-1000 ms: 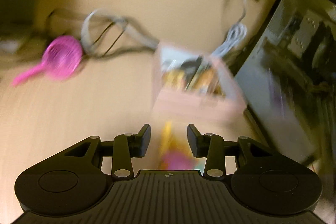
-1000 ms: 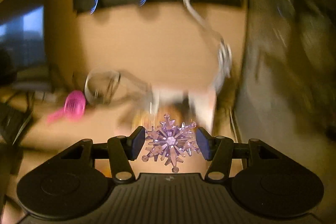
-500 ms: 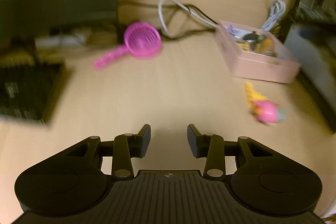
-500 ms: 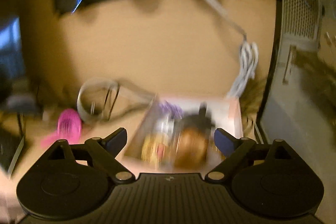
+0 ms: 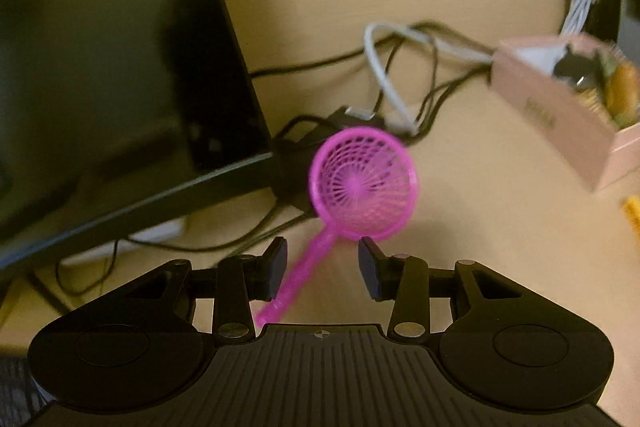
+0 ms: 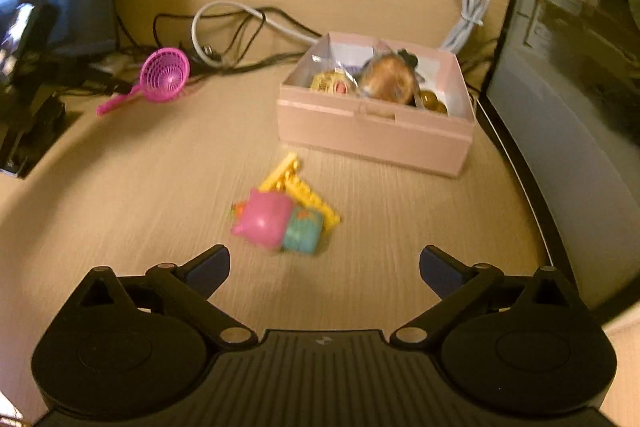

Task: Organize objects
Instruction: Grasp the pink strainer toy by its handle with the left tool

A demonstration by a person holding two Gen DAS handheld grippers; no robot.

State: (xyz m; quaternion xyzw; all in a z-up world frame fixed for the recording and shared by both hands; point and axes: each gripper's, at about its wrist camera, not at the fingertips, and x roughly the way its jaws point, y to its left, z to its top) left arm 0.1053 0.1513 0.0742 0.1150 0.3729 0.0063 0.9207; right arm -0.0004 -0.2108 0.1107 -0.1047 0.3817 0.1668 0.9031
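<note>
A pink plastic strainer [image 5: 362, 187] lies on the wooden desk by a tangle of cables. Its thin handle runs back between the fingers of my left gripper [image 5: 322, 251], which stands open around it without touching. The strainer [image 6: 166, 75] also shows at the far left in the right wrist view. A pale pink box [image 6: 376, 135] with several toys inside sits at the back right; its corner [image 5: 560, 115] shows in the left wrist view. A pink, teal and yellow toy [image 6: 280, 221] lies just ahead of my right gripper [image 6: 324, 261], whose jaws are opening wide with nothing between them.
A dark monitor [image 5: 100, 67] stands at the left, with black and white cables [image 5: 400, 75] behind the strainer. A computer case [image 6: 580, 107] walls off the right side. A black device [image 6: 28, 131] lies at the desk's left edge. A coiled white cable [image 6: 472, 7] hangs behind the box.
My right gripper let go of the purple snowflake, opened wide and drew back from the box. My left gripper swung left from the box to the strainer, whose handle now lies between its fingers.
</note>
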